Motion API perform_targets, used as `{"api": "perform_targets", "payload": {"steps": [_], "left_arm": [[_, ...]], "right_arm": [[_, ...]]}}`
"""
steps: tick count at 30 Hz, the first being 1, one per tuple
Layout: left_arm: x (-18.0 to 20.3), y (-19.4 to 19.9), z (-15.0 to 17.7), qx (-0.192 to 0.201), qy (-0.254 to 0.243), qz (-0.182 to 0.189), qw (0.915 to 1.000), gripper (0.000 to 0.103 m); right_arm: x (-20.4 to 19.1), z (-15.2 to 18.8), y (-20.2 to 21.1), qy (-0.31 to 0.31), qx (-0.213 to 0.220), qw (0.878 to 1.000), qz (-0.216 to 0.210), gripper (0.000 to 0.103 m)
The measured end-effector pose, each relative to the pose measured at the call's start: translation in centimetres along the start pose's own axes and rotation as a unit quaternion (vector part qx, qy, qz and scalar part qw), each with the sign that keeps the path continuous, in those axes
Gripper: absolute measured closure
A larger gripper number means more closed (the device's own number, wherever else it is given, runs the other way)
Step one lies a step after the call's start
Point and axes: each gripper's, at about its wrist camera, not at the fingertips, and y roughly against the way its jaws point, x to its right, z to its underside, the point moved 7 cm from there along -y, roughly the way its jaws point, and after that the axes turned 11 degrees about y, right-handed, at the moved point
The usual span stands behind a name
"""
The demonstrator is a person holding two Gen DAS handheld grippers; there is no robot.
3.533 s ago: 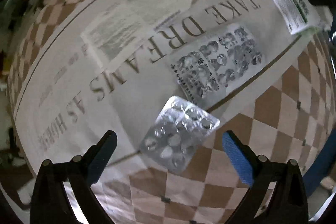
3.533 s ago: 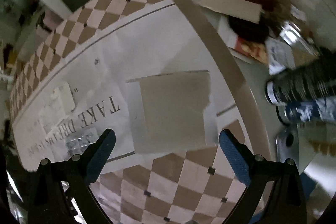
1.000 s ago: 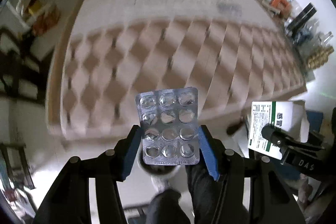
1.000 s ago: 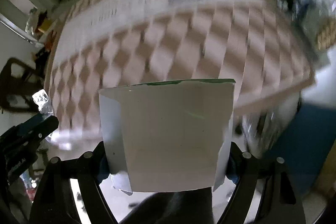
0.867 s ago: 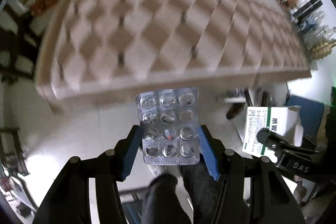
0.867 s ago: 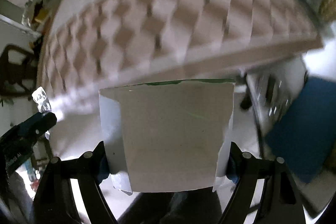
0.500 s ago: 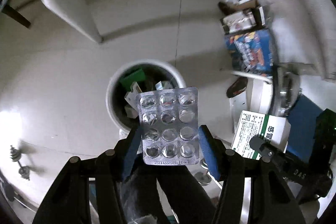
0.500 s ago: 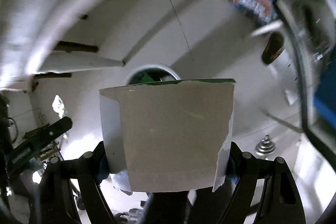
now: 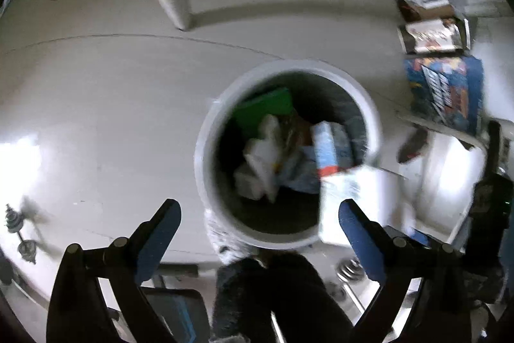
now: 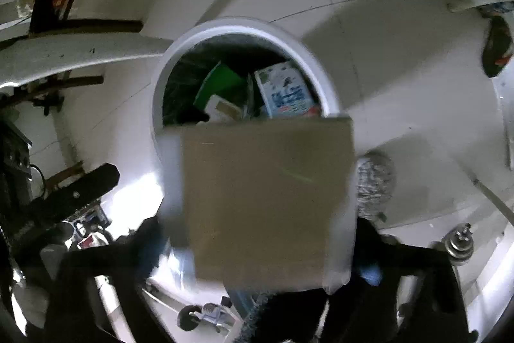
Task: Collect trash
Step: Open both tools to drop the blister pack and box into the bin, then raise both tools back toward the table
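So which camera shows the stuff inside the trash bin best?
The left wrist view. There the white bin shows its whole round opening, with the green card and crumpled papers inside. In the right wrist view the falling cardboard box covers the bin's near half, so only the far part shows.

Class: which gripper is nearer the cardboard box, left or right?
Right. The cardboard box is between the just-opened jaws of the right gripper; the left gripper, also just opened and empty, is off to its side.
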Motion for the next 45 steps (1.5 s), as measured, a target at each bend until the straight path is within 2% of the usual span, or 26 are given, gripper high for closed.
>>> {"api": "perform_targets", "payload": {"steps": [3, 5, 9, 14, 20, 28, 33, 45], "left_arm": [[-0.9, 1.5, 0.5, 0.032, -0.003, -0.032, 0.999, 0.003], [-1.4, 2.1, 0.9, 0.037, 0.002, -0.034, 0.9987, 0.003], [-0.7, 3.9, 1.9, 0.045, -0.002, -0.049, 0.9978, 0.003], [0.8, 6.4, 3.3, 0.056, -0.015, -0.065, 0.9962, 0.003], [2.3, 9.8, 5.0, 0.066, -0.029, -0.076, 0.9946, 0.003], [3.3, 14.8, 7.8, 0.062, -0.034, -0.078, 0.9944, 0.003], [4.0, 19.9, 9.8, 0.073, -0.04, -0.077, 0.9936, 0.003], [6.0, 33.7, 14.0, 0.119, -0.078, -0.073, 0.9871, 0.003]], "right_arm": [[-0.5, 0.0, 0.4, 0.021, 0.005, 1.0, 0.006, 0.0], [-0.8, 0.3, 1.0, 0.038, 0.004, 0.999, 0.021, 0.0], [-0.5, 1.1, 3.2, 0.053, 0.007, 0.996, 0.074, 0.0], [-0.5, 1.5, 6.5, 0.074, 0.021, 0.984, 0.16, 0.0], [-1.7, 2.2, 10.2, 0.093, 0.028, 0.975, 0.198, 0.0], [-4.9, 3.9, 15.8, 0.111, 0.034, 0.972, 0.206, 0.0], [-7.5, 5.8, 20.2, 0.12, 0.035, 0.971, 0.202, 0.0], [-15.0, 11.3, 35.1, 0.117, 0.075, 0.974, 0.178, 0.0]]}}
